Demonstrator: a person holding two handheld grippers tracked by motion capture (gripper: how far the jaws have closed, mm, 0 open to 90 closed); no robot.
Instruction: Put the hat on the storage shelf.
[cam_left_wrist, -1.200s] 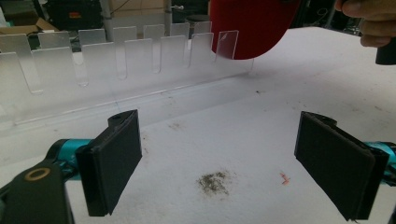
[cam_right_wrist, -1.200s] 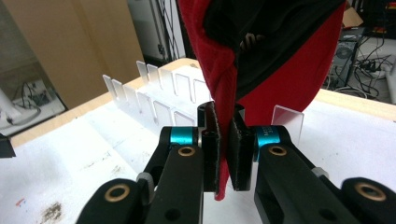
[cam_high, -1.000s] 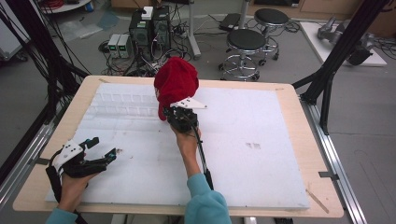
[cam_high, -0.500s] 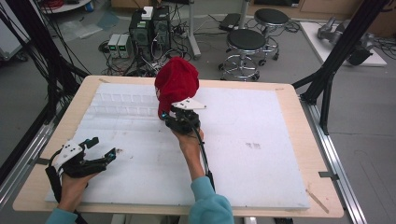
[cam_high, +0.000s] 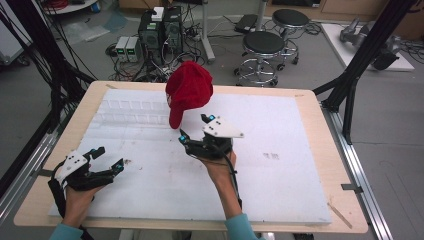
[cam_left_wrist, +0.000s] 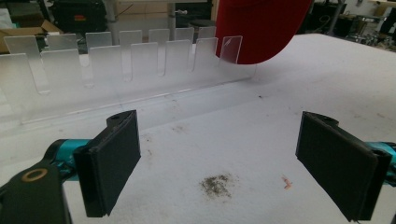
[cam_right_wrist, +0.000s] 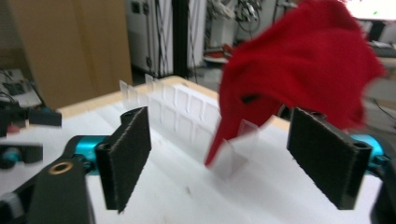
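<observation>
A red cap (cam_high: 189, 92) hangs over the right end of a clear plastic rack (cam_high: 130, 112) at the back of the white board, its brim pointing down. My right gripper (cam_high: 195, 127) hovers just in front of the cap, apart from it. Its jaws have just been opening and nothing is between them. In the right gripper view the cap (cam_right_wrist: 299, 74) and the rack's tabs (cam_right_wrist: 187, 112) lie beyond the open gripper (cam_right_wrist: 219, 158). My left gripper (cam_high: 110, 156) rests open at the front left. In its own view the gripper (cam_left_wrist: 217, 158) frames bare board, with the rack (cam_left_wrist: 116, 60) and cap (cam_left_wrist: 261, 28) farther off.
The white foam board (cam_high: 280, 190) covers most of the wooden table (cam_high: 325, 130). Black frame posts (cam_high: 350, 85) stand at the table's left and right sides. Stools (cam_high: 262, 47) and computer boxes (cam_high: 160, 30) stand on the floor behind the table.
My right gripper has pulled back from the cap's brim toward the person and risen a little, its jaws parting. The cap stays on the rack. My left gripper has not moved.
</observation>
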